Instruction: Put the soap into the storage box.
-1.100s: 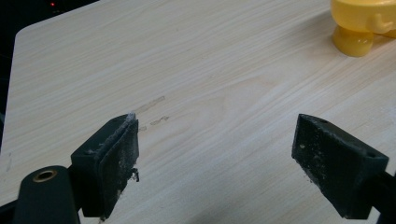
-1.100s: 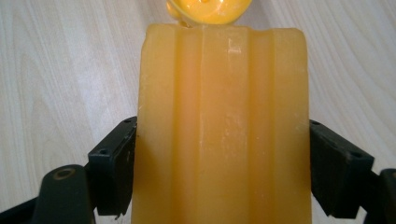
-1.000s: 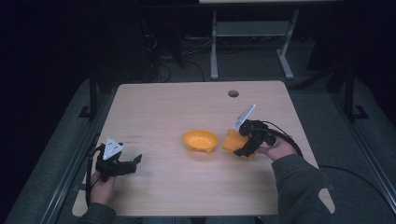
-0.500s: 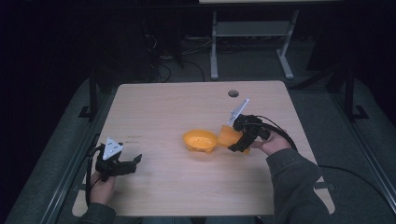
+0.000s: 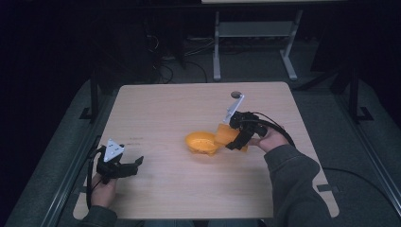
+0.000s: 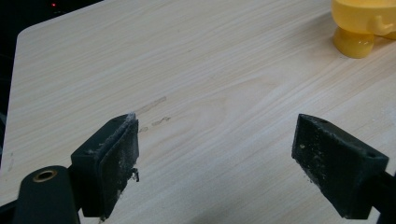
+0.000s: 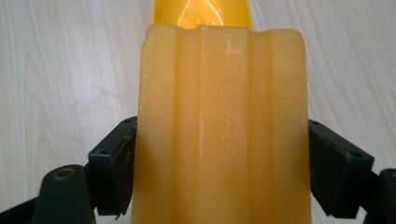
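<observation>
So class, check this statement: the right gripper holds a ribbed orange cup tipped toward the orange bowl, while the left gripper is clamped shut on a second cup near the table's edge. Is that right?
One part is wrong. The left gripper holds nothing: the left gripper view shows its jaws wide apart over bare table. The rest stands: the right gripper grips the ribbed orange cup, tipped toward the orange bowl.
</observation>
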Motion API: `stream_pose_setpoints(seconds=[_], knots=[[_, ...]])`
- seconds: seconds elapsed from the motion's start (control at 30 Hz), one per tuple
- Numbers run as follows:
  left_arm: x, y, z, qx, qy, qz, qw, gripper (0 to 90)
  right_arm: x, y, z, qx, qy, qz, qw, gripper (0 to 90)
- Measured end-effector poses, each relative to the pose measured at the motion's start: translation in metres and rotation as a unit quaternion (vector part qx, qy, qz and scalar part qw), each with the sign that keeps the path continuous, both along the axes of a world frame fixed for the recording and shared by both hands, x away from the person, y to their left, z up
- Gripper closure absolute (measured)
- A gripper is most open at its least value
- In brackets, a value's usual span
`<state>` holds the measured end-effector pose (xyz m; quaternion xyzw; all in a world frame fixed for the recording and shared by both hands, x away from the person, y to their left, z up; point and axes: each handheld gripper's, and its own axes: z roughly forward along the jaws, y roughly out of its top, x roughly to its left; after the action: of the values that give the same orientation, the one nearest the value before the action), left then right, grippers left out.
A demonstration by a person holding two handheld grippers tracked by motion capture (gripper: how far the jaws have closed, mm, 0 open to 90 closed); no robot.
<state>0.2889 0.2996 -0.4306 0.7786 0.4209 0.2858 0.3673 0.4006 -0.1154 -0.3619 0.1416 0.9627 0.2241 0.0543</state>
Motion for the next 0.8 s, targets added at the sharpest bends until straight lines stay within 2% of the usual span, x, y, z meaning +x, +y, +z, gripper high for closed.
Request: stream_pose_setpoints(seconds=[0.17, 0.8], knots=[[0.000, 0.000, 0.000, -0.001, 0.000, 0.000, 1.0000, 14.1, 0.002, 0.008, 0.006, 0.009, -0.003, 0.010, 0.9999, 20.4], [0.000, 0.000, 0.000, -0.004, 0.000, 0.001, 1.0000, 14.1, 0.012, 0.038, 0.020, 0.005, -0.015, 0.039, 0.9991, 20.4]])
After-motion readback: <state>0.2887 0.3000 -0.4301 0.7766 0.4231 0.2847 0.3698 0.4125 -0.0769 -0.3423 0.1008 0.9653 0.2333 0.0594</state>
